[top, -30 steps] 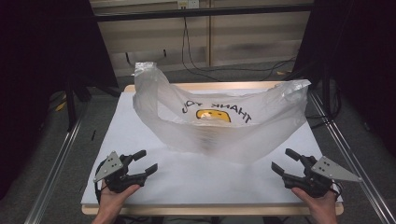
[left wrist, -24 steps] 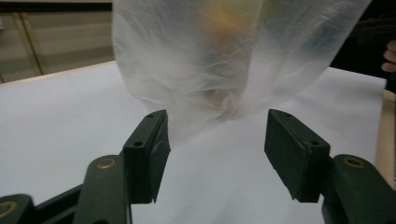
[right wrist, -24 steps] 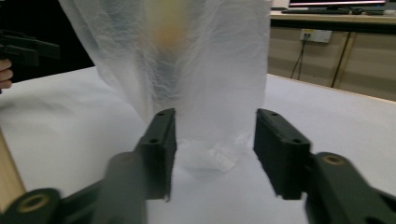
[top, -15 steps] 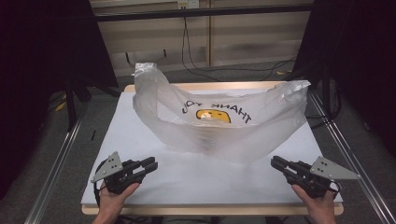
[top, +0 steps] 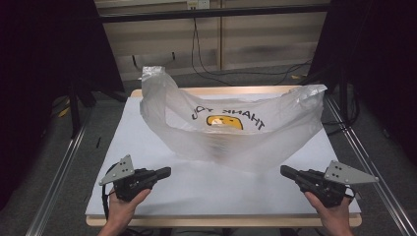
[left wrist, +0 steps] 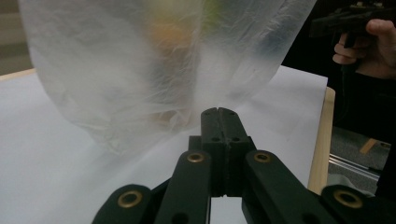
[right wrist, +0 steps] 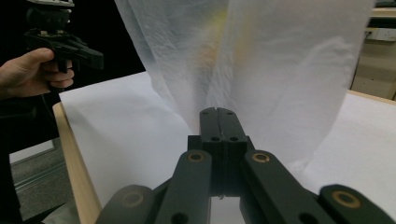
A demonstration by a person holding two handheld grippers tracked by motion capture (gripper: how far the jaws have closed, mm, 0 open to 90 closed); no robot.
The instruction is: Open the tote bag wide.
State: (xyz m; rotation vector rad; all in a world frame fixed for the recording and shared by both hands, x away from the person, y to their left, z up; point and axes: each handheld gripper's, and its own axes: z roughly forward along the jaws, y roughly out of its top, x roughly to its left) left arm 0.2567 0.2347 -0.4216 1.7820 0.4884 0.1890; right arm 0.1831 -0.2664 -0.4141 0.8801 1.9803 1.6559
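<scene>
both grippers, left gripper point(top: 164, 172) and right gripper point(top: 286, 171), have just clamped their jaws together on nothing, near the table's point(top: 147, 118) front corners. plastic bag point(top: 231, 130) slumps mid-table between them, untouched; grasping it looks still ahead.

The bag point(top: 231, 132) is thin, crinkled, translucent plastic with a soft sheen; the surface point(top: 147, 147) looks like smooth matt white paper, edged in pale wood

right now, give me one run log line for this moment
left gripper: shut, empty | right gripper: shut, empty | plastic bag: standing on table, untouched, between grippers
</scene>
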